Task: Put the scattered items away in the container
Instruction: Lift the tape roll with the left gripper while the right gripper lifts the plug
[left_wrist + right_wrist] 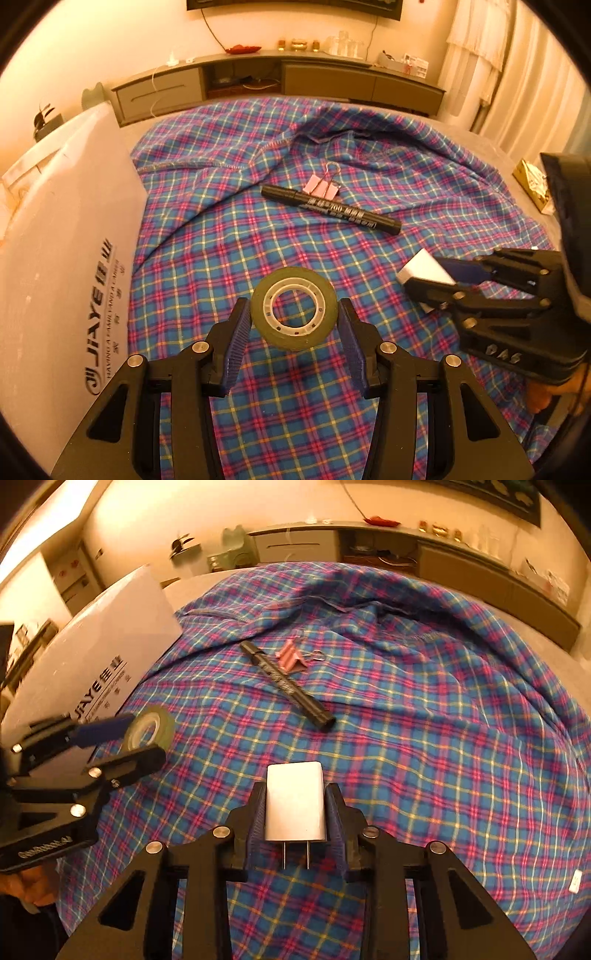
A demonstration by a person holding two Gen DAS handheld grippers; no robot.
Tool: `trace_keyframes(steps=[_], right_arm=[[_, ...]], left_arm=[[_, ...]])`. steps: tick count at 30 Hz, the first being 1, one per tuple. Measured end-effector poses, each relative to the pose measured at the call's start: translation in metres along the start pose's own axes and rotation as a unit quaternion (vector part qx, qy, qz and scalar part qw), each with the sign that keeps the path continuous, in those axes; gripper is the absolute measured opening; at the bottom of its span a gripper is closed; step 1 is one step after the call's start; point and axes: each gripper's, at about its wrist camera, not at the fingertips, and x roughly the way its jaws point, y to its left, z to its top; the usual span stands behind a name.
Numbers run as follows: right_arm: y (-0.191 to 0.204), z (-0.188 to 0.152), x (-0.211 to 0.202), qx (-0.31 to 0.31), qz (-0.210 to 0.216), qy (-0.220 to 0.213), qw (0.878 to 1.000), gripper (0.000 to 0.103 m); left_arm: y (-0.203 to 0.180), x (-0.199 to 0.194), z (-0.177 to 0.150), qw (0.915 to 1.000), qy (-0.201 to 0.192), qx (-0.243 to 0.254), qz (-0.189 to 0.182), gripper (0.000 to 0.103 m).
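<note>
My left gripper [294, 314] is shut on a roll of tape [294, 308], its blue pads pressing both sides of the roll, held a little above the plaid cloth [258, 240]. In the right wrist view the same tape roll [149, 729] shows at the left in the left gripper [144, 734]. My right gripper [295, 805] is shut on a white plug charger [295, 801], prongs pointing toward the camera. That charger [421, 271] shows at the right of the left wrist view. A black marker [330, 208] and a pink binder clip [321, 186] lie on the cloth farther away.
A white container [66, 266] with printed lettering stands at the left edge of the cloth; it appears too in the right wrist view as the white container [99, 653]. A low cabinet [280, 81] runs along the far wall. A yellow packet [532, 181] lies at the right.
</note>
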Motion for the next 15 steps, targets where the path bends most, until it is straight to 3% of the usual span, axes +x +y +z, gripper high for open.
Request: trace_keyframes(steps=[15], right_arm=[[0.036, 0.008, -0.051, -0.017, 0.015, -0.050, 0.999, 0.033]], left_arm=[[0.015, -0.044, -0.002, 0.9994, -0.030, -0.018, -0.003, 0.050]])
